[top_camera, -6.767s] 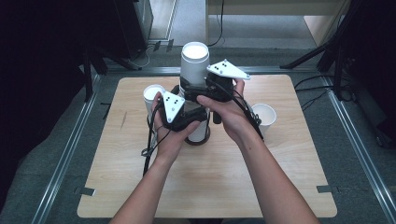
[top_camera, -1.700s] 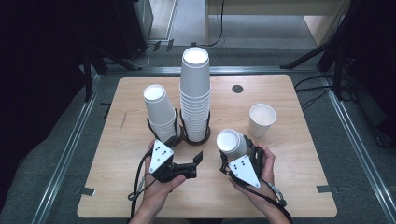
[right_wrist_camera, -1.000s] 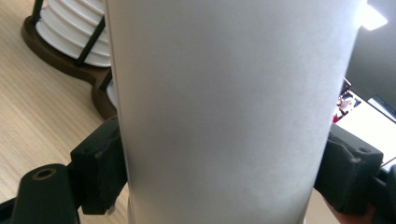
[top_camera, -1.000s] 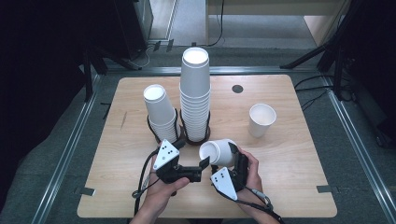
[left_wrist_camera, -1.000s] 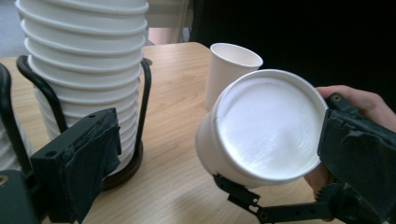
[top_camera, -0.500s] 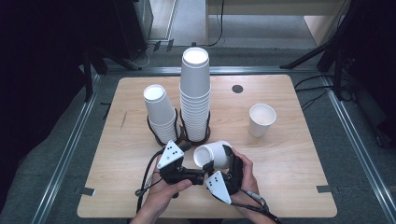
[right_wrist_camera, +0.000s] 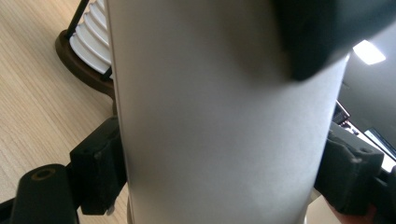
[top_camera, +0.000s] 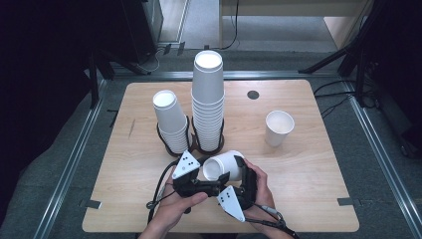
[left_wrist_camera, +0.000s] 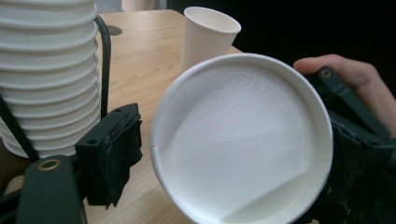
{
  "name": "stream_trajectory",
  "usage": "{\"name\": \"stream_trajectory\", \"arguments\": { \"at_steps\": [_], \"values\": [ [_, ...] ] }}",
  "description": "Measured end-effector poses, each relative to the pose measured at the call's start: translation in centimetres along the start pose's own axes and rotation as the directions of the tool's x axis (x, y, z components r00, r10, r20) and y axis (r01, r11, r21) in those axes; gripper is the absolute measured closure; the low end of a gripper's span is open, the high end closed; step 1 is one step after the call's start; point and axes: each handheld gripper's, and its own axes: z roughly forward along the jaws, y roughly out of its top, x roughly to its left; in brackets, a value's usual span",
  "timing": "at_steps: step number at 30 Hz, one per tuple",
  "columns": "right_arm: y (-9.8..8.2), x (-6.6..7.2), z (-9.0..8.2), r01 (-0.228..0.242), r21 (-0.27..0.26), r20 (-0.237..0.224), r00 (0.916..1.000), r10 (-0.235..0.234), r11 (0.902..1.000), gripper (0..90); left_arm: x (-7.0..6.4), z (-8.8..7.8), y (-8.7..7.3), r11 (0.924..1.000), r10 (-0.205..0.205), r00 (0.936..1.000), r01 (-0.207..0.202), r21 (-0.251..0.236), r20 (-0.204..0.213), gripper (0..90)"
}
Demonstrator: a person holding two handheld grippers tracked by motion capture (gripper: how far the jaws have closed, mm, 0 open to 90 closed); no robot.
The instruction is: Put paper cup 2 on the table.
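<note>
R gripper (top_camera: 238, 175) fingers clamped on cup (top_camera: 224, 166) sides, L gripper (top_camera: 215, 183) fingers just closing at cup's rim, grip unclear, cup tipped sideways over table (top_camera: 308, 164).

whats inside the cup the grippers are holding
Nothing: the left gripper view looks straight into the held cup, showing bare white wall and bottom. Its lower right edge runs out of the picture. The right gripper clamps its sides.

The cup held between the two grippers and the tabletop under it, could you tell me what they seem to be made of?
The cup looks like white paper: matte wall, rolled rim and a faintly grainy, perhaps coated, inside in the left gripper view. The tabletop looks like pale wood or plywood with a smooth finish; fine straight grain shows, though it could be a laminate.
</note>
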Motion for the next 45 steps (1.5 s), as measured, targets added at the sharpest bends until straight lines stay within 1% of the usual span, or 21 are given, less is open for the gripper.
{"name": "stream_trajectory", "arguments": {
  "at_steps": [2,8,13,15,17,19,21,25,28,30,32,33,34,35,36,38,39,41,43,44,45],
  "values": [
    [0.0,0.0,0.0,0.006,0.000,0.002,1.0000,-0.006,1.0000,15.4,-0.1,-0.1,0.1,1.0000,0.004,1.0000,-0.004,0.000,0.001,20.6],
    [0.0,0.0,0.0,0.006,-0.003,0.010,0.9999,-0.006,1.0000,13.7,0.0,-0.3,0.1,1.0000,0.006,1.0000,-0.006,-0.006,0.004,22.2],
    [0.2,-0.2,-0.1,-0.002,-0.007,0.003,1.0000,0.002,1.0000,12.0,0.4,-0.5,0.2,0.9998,-0.013,0.9994,0.014,-0.015,0.031,23.4],
    [0.2,-0.3,-0.1,-0.016,-0.004,-0.001,0.9999,0.016,0.9999,10.9,0.6,-0.5,0.2,0.9997,-0.016,0.9991,0.016,-0.020,0.039,23.7],
    [0.3,-0.4,-0.2,-0.040,0.000,-0.007,0.9992,0.040,0.9992,9.0,0.6,-0.7,0.2,0.9995,-0.015,0.9995,0.016,-0.028,0.029,23.9],
    [0.3,-0.5,-0.2,-0.064,0.007,-0.014,0.9978,0.064,0.9979,3.6,0.8,-0.8,0.2,0.9990,-0.014,0.9997,0.015,-0.041,0.021,24.0],
    [0.3,-0.6,-0.4,-0.075,0.002,-0.020,0.9970,0.075,0.9972,0.8,1.0,-1.0,0.3,0.9983,-0.015,0.9998,0.016,-0.057,0.011,24.0],
    [0.4,-1.0,-0.5,-0.128,-0.006,-0.030,0.9913,0.128,0.9918,0.0,1.2,-1.3,0.2,0.9955,-0.009,1.0000,0.008,-0.094,-0.004,24.0],
    [0.5,-1.5,-0.7,-0.184,-0.005,-0.038,0.9822,0.184,0.9828,0.0,1.3,-1.6,0.2,0.9922,-0.007,1.0000,0.008,-0.124,0.006,23.9],
    [0.5,-2.0,-0.9,-0.209,-0.010,-0.050,0.9768,0.208,0.9778,0.0,1.4,-1.8,0.2,0.9898,0.001,1.0000,-0.001,-0.142,0.000,24.0],
    [0.5,-2.3,-1.0,-0.241,-0.011,-0.055,0.9691,0.240,0.9704,0.0,1.5,-2.0,0.3,0.9859,-0.001,1.0000,0.001,-0.167,-0.004,24.0],
    [0.5,-2.5,-1.1,-0.259,-0.010,-0.054,0.9647,0.258,0.9659,0.0,1.5,-2.2,0.3,0.9822,-0.006,0.9999,0.005,-0.188,-0.008,24.0],
    [0.5,-2.7,-1.2,-0.286,-0.006,-0.053,0.9568,0.286,0.9581,0.0,1.5,-2.4,0.3,0.9790,-0.007,1.0000,0.005,-0.204,-0.006,24.0],
    [0.5,-2.9,-1.2,-0.297,-0.006,-0.052,0.9535,0.297,0.9547,0.0,1.5,-2.6,0.4,0.9721,-0.002,1.0000,0.001,-0.235,-0.005,24.0],
    [0.5,-3.1,-1.2,-0.314,-0.005,-0.052,0.9483,0.313,0.9495,0.0,1.5,-2.8,0.4,0.9681,0.005,1.0000,-0.006,-0.250,-0.007,24.0],
    [0.6,-3.3,-1.4,-0.326,-0.003,-0.045,0.9444,0.326,0.9453,0.0,1.5,-3.1,0.4,0.9612,0.017,0.9996,-0.023,-0.275,-0.024,24.0],
    [0.7,-3.4,-1.4,-0.337,-0.002,-0.049,0.9403,0.337,0.9414,0.0,1.5,-3.2,0.5,0.9578,0.016,0.9995,-0.024,-0.286,-0.028,24.0],
    [0.9,-3.6,-1.6,-0.378,0.000,-0.061,0.9239,0.378,0.9257,0.0,1.6,-3.3,0.4,0.9544,0.016,0.9997,-0.021,-0.298,-0.019,24.0],
    [1.2,-3.8,-1.8,-0.420,0.001,-0.073,0.9052,0.419,0.9076,0.0,1.7,-3.2,0.3,0.9516,0.014,0.9997,-0.020,-0.307,-0.021,24.0],
    [1.4,-4.0,-1.8,-0.439,0.002,-0.077,0.8957,0.438,0.8984,0.0,1.8,-3.2,0.3,0.9507,0.013,0.9997,-0.019,-0.310,-0.021,24.0],
    [1.6,-4.1,-1.9,-0.462,0.000,-0.083,0.8836,0.461,0.8867,0.0,1.8,-3.2,0.2,0.9491,0.012,0.9997,-0.018,-0.314,-0.021,24.0]
  ]
}}
